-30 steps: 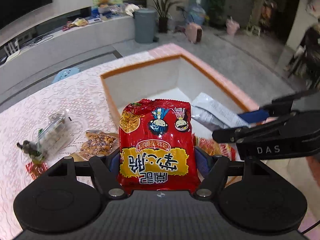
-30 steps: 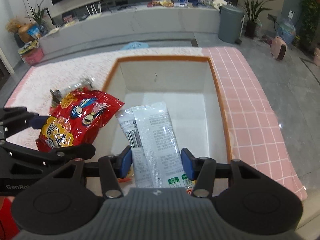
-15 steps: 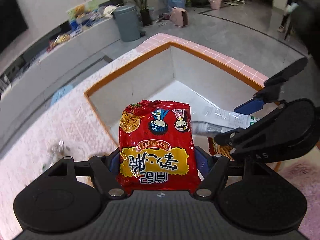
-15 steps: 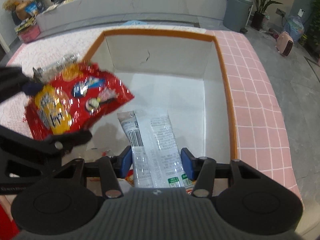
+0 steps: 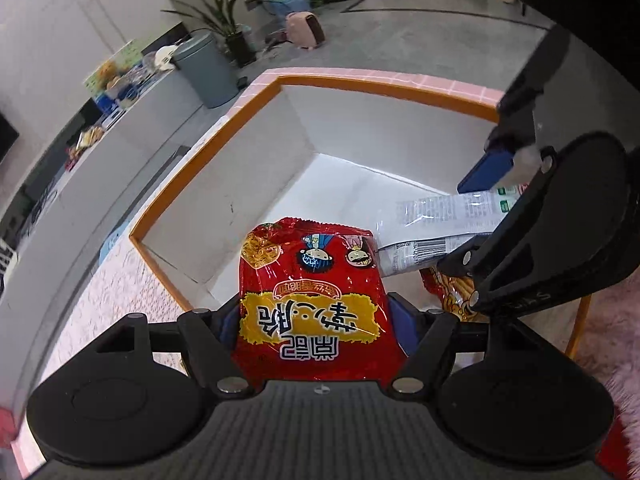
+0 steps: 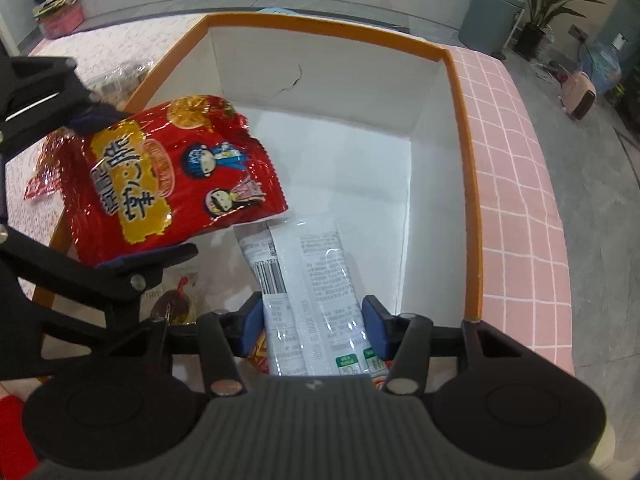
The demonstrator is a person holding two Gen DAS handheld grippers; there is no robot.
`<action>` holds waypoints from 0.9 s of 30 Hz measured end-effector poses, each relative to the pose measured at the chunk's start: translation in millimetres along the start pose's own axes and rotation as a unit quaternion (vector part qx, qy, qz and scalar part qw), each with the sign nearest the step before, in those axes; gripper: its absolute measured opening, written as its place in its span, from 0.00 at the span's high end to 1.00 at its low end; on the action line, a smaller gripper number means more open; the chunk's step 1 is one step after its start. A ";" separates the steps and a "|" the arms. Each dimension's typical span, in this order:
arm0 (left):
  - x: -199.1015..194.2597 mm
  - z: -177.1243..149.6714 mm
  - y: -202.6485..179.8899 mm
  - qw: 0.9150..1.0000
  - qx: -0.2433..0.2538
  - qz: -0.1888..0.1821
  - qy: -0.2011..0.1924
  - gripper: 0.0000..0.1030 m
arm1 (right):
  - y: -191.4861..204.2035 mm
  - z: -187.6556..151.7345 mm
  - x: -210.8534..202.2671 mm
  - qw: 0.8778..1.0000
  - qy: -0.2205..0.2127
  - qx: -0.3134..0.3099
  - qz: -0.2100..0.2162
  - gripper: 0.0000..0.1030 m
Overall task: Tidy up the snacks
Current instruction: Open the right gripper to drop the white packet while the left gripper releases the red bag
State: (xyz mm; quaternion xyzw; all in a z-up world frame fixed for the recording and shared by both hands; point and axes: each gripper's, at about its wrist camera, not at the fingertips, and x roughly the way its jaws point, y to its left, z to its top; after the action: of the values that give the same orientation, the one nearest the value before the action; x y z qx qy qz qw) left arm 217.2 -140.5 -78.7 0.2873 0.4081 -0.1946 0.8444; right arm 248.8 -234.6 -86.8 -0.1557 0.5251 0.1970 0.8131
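Note:
My left gripper (image 5: 316, 320) is shut on a red snack bag (image 5: 312, 304) with yellow lettering and holds it above the near left part of the white box (image 5: 336, 120) with an orange rim. The bag also shows in the right wrist view (image 6: 172, 176). My right gripper (image 6: 314, 320) is shut on a white and clear snack packet (image 6: 312, 280) and holds it over the box (image 6: 468, 184). The packet also shows in the left wrist view (image 5: 444, 220). Another red and orange snack (image 5: 448, 292) lies on the box floor.
The box sits on a table with a pink tiled edge (image 6: 520, 184) and a white lace cloth (image 5: 116, 292). A clear wrapped snack (image 6: 120, 80) lies on the cloth left of the box. A grey bin (image 5: 204, 68) and a plant stand on the floor beyond.
Both grippers have moved forward and down over the box with their snacks still held. The red bag has swung from beside the box to above its near left part.

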 end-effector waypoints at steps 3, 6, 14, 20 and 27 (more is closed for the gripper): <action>2.6 0.2 -3.0 1.000 0.019 -0.008 0.002 0.19 | 0.0 1.0 0.3 1.000 0.005 -0.005 -0.005 0.49; 10.2 -0.5 -4.2 0.999 0.024 -0.026 0.012 0.19 | -1.8 1.4 -3.0 1.000 0.005 -0.007 -0.004 0.47; 14.4 -2.6 -11.8 0.999 0.048 -0.014 0.009 0.13 | 3.8 1.4 -8.2 1.000 0.006 -0.028 -0.006 0.43; 4.3 -7.4 -9.4 0.999 0.046 -0.005 -0.003 0.10 | 0.1 3.1 -12.4 1.000 -0.002 -0.014 -0.009 0.39; -21.1 -12.5 -11.1 0.999 0.032 -0.020 -0.029 0.09 | -0.6 1.8 -19.8 1.000 -0.012 -0.014 -0.017 0.32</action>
State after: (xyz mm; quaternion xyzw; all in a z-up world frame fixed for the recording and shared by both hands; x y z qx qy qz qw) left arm 191.3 -138.9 -71.7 0.3002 0.3824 -0.2323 0.8424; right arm 243.2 -237.4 -67.9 -0.1735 0.5094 0.1929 0.8205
